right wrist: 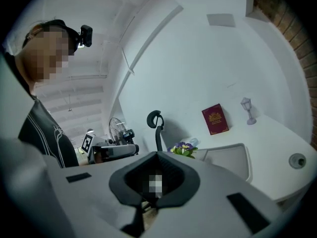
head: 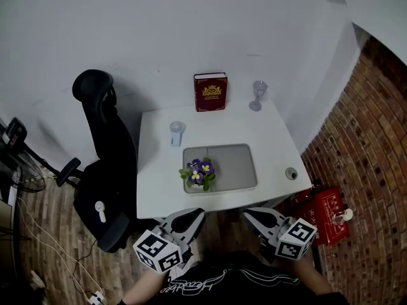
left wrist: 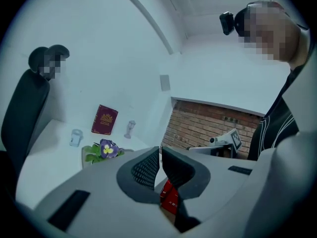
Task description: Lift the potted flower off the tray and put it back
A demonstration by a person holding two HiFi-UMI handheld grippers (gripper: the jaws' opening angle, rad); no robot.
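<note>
The potted flower (head: 199,172), purple blooms over green leaves, stands on the left part of the grey tray (head: 236,168) on the white table (head: 273,138). Both grippers hang below the table's front edge, near my body and apart from the flower. My left gripper (head: 196,213) is shut with nothing between its pads. In the left gripper view its tips (left wrist: 160,150) meet, and the flower (left wrist: 103,150) shows beyond them to the left. My right gripper (head: 249,213) also looks shut and empty. In the right gripper view the flower (right wrist: 183,148) and tray (right wrist: 230,157) lie past its tips (right wrist: 157,153).
A red book (head: 210,92) and a glass goblet (head: 258,94) stand at the table's back edge. A small jar (head: 177,132) sits behind the tray's left corner, and a round disc (head: 291,173) lies at the right. A black office chair (head: 102,157) stands left of the table, a red box (head: 327,211) on the floor at the right.
</note>
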